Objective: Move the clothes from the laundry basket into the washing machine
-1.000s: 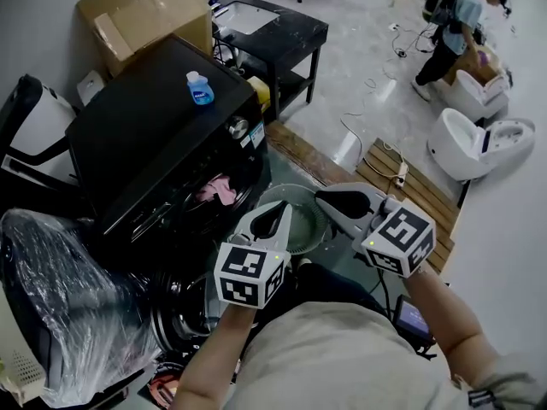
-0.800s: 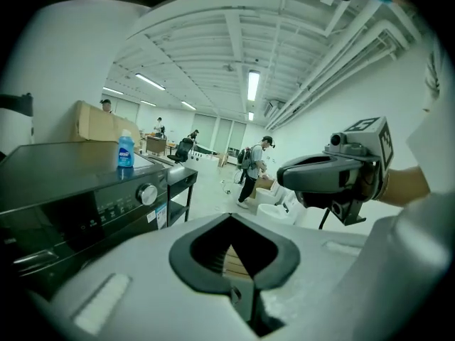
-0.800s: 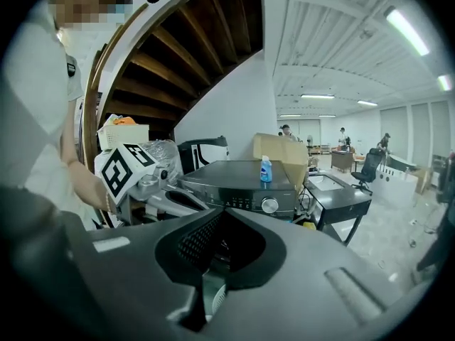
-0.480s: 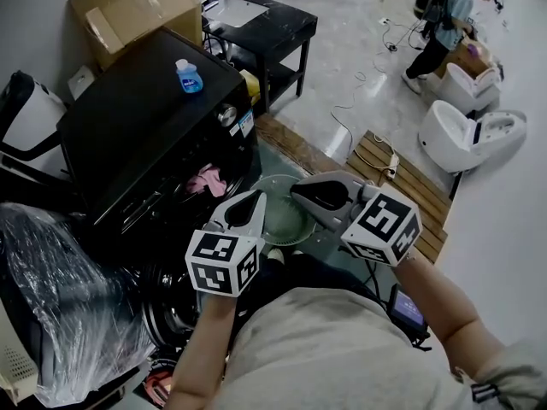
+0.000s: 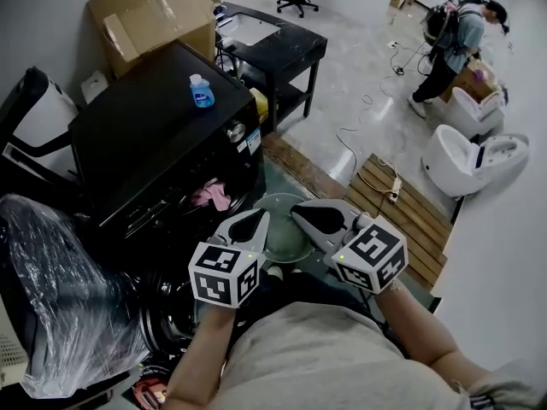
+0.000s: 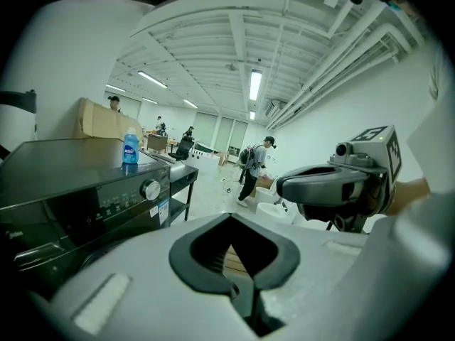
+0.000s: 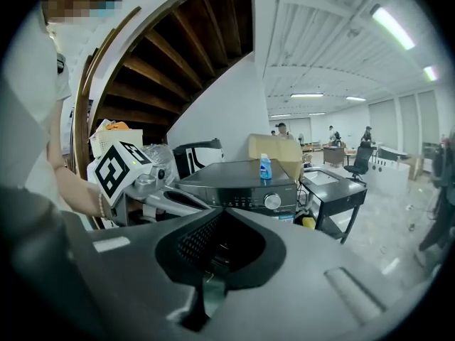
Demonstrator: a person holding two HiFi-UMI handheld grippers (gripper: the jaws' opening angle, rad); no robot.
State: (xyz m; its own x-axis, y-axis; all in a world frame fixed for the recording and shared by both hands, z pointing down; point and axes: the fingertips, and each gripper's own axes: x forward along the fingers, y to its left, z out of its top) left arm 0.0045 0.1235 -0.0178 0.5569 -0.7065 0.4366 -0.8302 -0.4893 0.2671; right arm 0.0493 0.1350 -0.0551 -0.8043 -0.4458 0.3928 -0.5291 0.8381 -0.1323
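The black washing machine (image 5: 162, 143) stands at the left, and its round glass door (image 5: 286, 239) is swung open toward me. A pink cloth (image 5: 211, 195) lies in the drum opening. My left gripper (image 5: 259, 215) hangs shut and empty just right of the opening, above the door. My right gripper (image 5: 297, 212) is shut and empty beside it, tips pointing left. The left gripper view shows the left gripper (image 6: 231, 219), the washing machine (image 6: 85, 190) and the right gripper (image 6: 334, 187). The right gripper view shows the right gripper (image 7: 220, 210) and the washing machine (image 7: 242, 180). I cannot make out the laundry basket.
A blue bottle (image 5: 201, 91) stands on the machine's top. Cardboard boxes (image 5: 154, 15) and a black side table (image 5: 273, 45) are behind it. A plastic-wrapped bundle (image 5: 60, 297) sits at the left. A wooden pallet (image 5: 402, 203) lies on the right, and a person (image 5: 449, 45) stands far off.
Both grippers stay shut and empty over the open door. The right gripper has drawn slightly closer to the left one. The pink cloth has not moved.
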